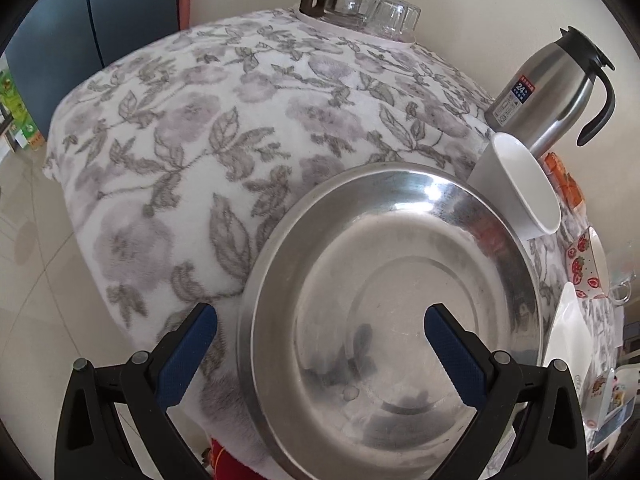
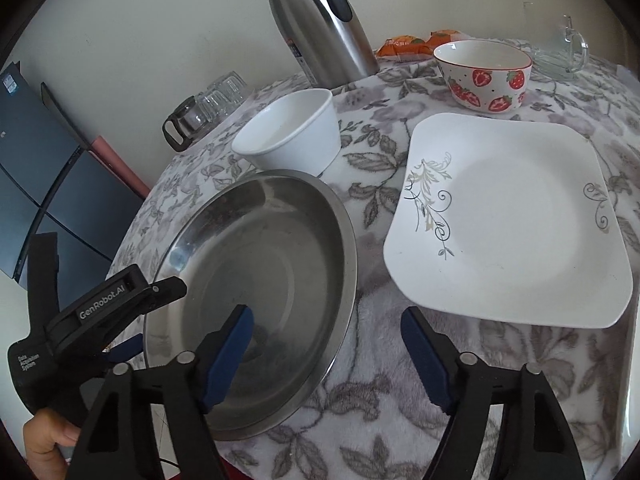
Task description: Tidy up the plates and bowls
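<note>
The left gripper [image 1: 320, 316] stands wide, its jaws astride the near rim of the steel plate [image 1: 384, 280], neither pad pressing it. The right gripper [image 2: 326, 320] is also parted, one finger over the same plate's edge, holding nothing. At two o'clock from the steel plate in the right view lies the square white plate [image 2: 516, 220]. At twelve sits the white bowl [image 2: 292, 136], touching its rim. Farther back are the strawberry bowl [image 2: 484, 76], thermos [image 2: 320, 24] and glass mug [image 2: 560, 52], all on the floral cloth [image 2: 380, 420].
</note>
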A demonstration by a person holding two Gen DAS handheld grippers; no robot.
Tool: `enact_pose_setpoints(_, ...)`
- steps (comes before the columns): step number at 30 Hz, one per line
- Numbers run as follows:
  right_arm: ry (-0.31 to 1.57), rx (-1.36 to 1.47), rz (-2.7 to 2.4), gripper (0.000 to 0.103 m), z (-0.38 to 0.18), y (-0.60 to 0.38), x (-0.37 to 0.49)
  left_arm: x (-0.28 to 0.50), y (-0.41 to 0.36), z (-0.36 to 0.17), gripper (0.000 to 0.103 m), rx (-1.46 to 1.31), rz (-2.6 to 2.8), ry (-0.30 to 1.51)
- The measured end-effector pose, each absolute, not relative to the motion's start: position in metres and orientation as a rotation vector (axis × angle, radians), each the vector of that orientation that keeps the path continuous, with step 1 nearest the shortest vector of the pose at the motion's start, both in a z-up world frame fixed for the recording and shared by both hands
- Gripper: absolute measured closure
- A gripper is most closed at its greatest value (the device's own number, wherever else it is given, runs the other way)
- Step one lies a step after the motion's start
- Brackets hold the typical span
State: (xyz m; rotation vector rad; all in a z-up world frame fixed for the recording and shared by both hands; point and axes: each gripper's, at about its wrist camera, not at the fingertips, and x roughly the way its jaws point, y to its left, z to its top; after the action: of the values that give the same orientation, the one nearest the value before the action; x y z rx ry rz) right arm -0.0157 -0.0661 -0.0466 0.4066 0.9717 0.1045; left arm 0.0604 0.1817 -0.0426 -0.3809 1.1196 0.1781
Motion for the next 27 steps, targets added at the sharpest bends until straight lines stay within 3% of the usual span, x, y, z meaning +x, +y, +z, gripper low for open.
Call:
enact_pose_setpoints(4,0.977,0.414,0.102,0.038,-0.051,-0.066,-0.008,0.064,0.184,-0.047,0.0,-0.393,0.173,1.139)
enact_pose_setpoints(8,0.978,0.426,0.103,0.056,-0.056,-0.068,0.001,0.067,0.189,-0.05,0.0,-0.384,0.193,1.146)
enact_pose_setpoints(13,0.966,0.44,0.099,0.068,-0.057,-0.071,0.007,0.069,0.201,-0.057,0.003,-0.452,0.202,1.148)
enact_pose_setpoints(21,0.965,0.433,0.114,0.072,-0.058,-0.068,0.009,0.067,0.207,-0.055,0.036,-0.466,0.21,1.119)
enact_pose_setpoints(25,0.969,0.432,0.095,0.084,-0.06,-0.071,0.007,0.066,0.21,-0.055,0.061,-0.474,0.214,1.1)
enact_pose_setpoints(27,0.974,0.444,0.087,0.089,-0.061,-0.074,0.007,0.066,0.21,-0.055,0.064,-0.466,0.215,1.094)
